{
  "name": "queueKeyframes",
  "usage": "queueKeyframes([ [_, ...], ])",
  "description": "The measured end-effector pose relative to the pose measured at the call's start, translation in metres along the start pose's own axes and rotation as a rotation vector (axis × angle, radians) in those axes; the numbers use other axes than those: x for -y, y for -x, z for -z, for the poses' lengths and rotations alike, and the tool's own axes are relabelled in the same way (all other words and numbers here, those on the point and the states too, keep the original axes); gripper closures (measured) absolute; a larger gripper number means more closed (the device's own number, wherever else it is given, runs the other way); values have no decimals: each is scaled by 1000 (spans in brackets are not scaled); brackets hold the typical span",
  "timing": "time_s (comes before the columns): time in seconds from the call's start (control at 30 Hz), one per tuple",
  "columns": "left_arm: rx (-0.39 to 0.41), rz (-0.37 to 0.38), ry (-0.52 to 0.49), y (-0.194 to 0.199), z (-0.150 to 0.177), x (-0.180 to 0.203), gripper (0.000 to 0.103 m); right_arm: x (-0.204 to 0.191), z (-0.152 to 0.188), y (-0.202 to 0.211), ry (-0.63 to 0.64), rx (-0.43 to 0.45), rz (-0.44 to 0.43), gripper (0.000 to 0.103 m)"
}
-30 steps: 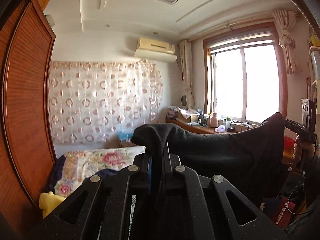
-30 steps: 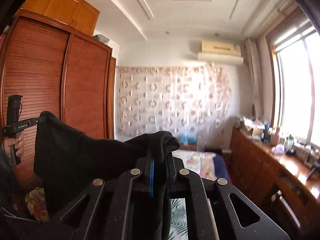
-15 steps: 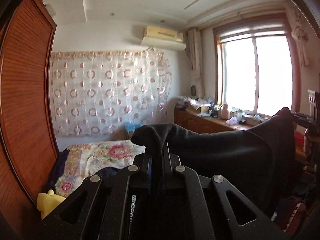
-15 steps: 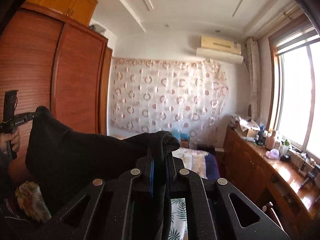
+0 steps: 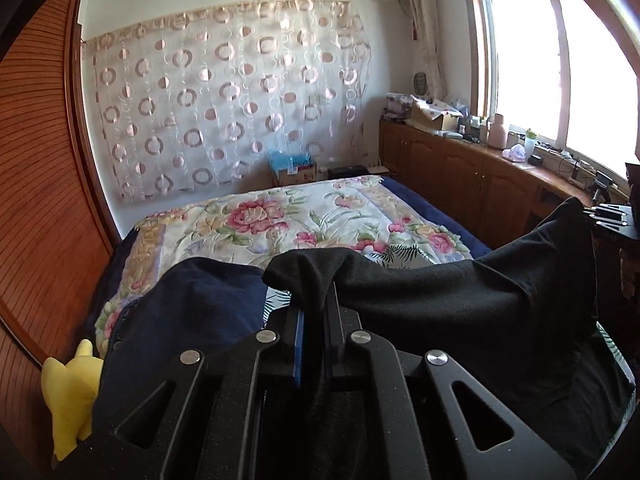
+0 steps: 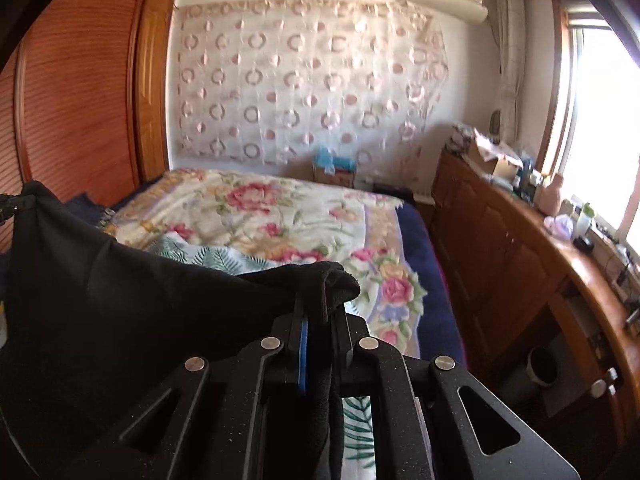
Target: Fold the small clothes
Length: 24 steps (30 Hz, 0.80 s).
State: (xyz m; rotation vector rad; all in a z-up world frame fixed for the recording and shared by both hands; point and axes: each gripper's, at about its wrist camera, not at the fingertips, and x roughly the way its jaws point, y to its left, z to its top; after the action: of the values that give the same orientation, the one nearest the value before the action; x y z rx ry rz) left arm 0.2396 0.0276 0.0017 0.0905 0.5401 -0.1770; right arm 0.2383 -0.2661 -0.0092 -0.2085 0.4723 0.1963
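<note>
Left wrist view: the left gripper (image 5: 316, 312) is clamped on one bunched corner of a black garment (image 5: 460, 300), which stretches rightward to the right gripper (image 5: 608, 216), seen small at the frame's edge. Only this view shows a navy cloth (image 5: 192, 312) heaped at left beside a yellow plush toy (image 5: 72, 392), over the floral bedspread (image 5: 304, 220)

Right wrist view: the right gripper (image 6: 320, 320) pinches the garment's (image 6: 120, 300) opposite corner, fingers (image 6: 344, 334) closed tight on fabric. The cloth spans left toward the left gripper (image 6: 12, 206); a wooden counter (image 6: 560, 268) runs along the right
</note>
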Motion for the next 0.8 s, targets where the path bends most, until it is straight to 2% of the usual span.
queueKeyframes([
  [0.13,-14,-16,7,-11,-2,-1,95,-12,-29,-21,-31,-41,22,95],
  [0.2,-47,-13,14,-15,-1,-3,89,-14,-36,-26,-50,-72,16,94],
  [0.27,-81,-8,25,-15,1,-4,72,-10,-41,-28,-71,-114,13,88],
  [0.3,-83,-7,31,-13,0,-3,58,-10,-45,-29,-77,-132,13,81],
  [0.37,-79,13,42,0,4,-4,36,-6,-44,-24,-76,-148,-3,78],
  [0.43,-85,21,28,6,8,1,20,-4,-41,-11,-63,-140,-2,74],
  [0.47,-91,22,5,15,13,7,20,-3,-37,-2,-66,-138,-16,70],
  [0.5,-95,27,-5,17,16,9,20,-1,-28,8,-74,-136,-37,57],
  [0.53,-102,38,-11,24,21,13,20,-2,-22,18,-76,-136,-46,51],
  [0.8,-127,94,8,59,65,32,20,-10,33,82,-141,-189,-122,51],
])
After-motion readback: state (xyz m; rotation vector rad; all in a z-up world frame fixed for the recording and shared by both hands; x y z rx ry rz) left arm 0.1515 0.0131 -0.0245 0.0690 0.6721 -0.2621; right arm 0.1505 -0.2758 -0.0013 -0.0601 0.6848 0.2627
